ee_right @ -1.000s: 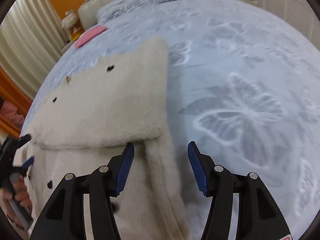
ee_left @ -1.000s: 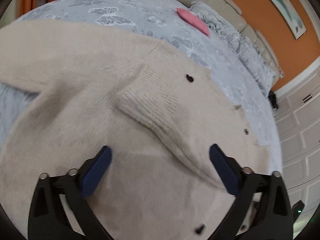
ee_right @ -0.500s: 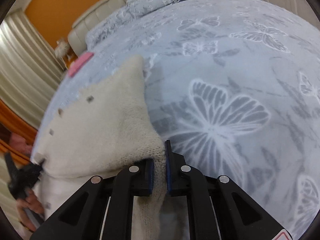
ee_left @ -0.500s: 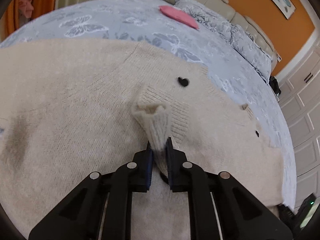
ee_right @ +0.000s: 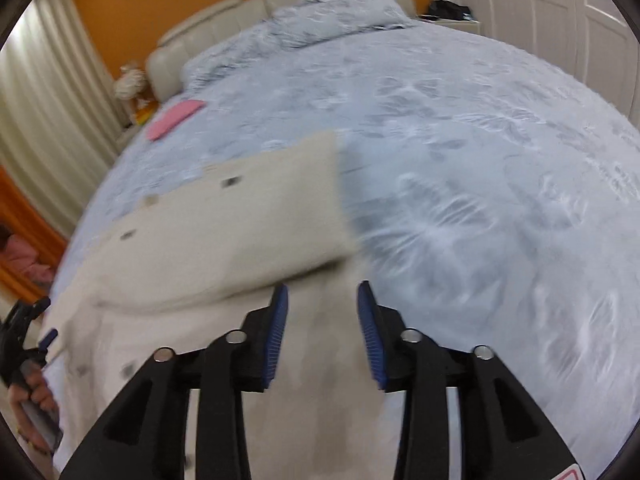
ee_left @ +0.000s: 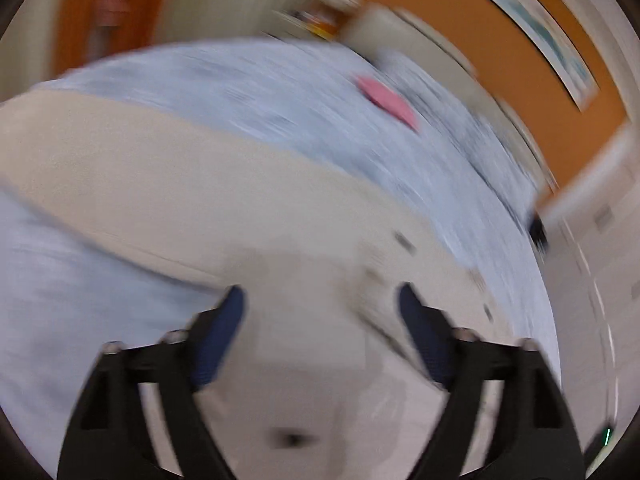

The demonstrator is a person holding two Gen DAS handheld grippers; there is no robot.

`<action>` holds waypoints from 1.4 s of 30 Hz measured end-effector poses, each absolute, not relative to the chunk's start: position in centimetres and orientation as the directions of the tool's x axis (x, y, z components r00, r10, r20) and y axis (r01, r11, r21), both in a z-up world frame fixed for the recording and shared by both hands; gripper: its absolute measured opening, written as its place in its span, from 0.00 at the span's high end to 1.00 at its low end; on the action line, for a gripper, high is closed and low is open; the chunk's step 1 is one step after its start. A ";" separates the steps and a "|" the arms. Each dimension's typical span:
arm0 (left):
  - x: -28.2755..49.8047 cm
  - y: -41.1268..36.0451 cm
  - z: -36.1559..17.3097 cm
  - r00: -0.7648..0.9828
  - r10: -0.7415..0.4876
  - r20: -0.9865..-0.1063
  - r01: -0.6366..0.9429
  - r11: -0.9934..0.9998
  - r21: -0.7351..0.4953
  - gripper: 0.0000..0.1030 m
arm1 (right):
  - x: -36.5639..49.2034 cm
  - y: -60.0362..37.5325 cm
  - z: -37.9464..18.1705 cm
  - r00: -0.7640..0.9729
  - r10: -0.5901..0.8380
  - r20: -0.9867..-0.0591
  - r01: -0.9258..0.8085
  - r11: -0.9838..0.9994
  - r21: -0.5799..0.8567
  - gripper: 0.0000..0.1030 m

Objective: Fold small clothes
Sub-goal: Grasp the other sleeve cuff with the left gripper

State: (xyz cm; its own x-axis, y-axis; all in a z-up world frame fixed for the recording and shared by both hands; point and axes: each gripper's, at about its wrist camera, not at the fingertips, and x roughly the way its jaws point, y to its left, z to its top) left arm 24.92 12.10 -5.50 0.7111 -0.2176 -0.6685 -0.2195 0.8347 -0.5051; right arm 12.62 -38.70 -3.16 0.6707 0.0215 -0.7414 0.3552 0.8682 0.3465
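A cream knit cardigan (ee_left: 192, 184) with dark buttons lies on the blue butterfly bedspread (ee_left: 280, 96). The left wrist view is blurred by motion. My left gripper (ee_left: 320, 304) is open and empty above the cardigan's folded part. In the right wrist view the cardigan (ee_right: 224, 232) lies partly folded, its upper flap over the lower body. My right gripper (ee_right: 322, 300) is open and empty above the cardigan's right edge. The left gripper and the hand holding it also show at the far left of the right wrist view (ee_right: 28, 332).
A flat pink item (ee_right: 174, 118) lies on the bed near the cream headboard (ee_right: 248, 12). Pillows (ee_right: 336, 12) sit at the head. White wardrobe doors (ee_right: 560, 8) stand at the right, curtains (ee_right: 48, 80) at the left. Bare bedspread (ee_right: 500, 200) spreads to the cardigan's right.
Both grippers were shut on cardigan fabric half a second ago; both have let go, opened and pulled back. The left view now swings fast and blurs.
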 end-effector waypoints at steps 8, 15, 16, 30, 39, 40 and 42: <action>21.9 36.9 -7.3 0.627 0.152 -0.764 -0.695 0.551 -0.461 0.15 | 12.7 -24.5 -2.5 0.678 0.266 -0.685 0.069 0.905 0.420 0.50; 22.6 42.0 -10.1 0.620 0.147 -0.771 -0.749 0.404 -0.525 0.66 | 13.0 -19.7 -5.6 0.633 0.246 -0.734 -0.002 0.949 0.316 0.50; 24.0 41.4 -10.2 0.619 0.086 -0.780 -0.723 0.450 -0.524 0.80 | 12.9 -19.8 -5.7 0.637 0.239 -0.733 0.007 0.949 0.315 0.50; 28.5 7.7 9.8 0.844 -0.303 -0.441 0.052 0.867 -0.496 0.90 | 13.5 -29.2 -4.3 0.725 0.123 -0.678 0.230 0.884 0.407 0.47; 24.8 -12.5 -3.0 0.533 -0.533 -0.657 0.186 0.831 -0.524 0.51 | 13.8 -34.4 -4.9 0.702 0.094 -0.706 0.324 0.841 0.434 0.44; 24.2 -11.4 -4.3 0.535 -0.530 -0.658 0.145 0.825 -0.546 0.49 | 13.9 -34.7 -5.0 0.700 0.098 -0.707 0.324 0.839 0.438 0.44; 23.3 -7.9 -5.7 0.551 -0.526 -0.648 0.046 0.794 -0.606 0.40 | 14.0 -35.3 -5.1 0.699 0.105 -0.707 0.323 0.836 0.443 0.44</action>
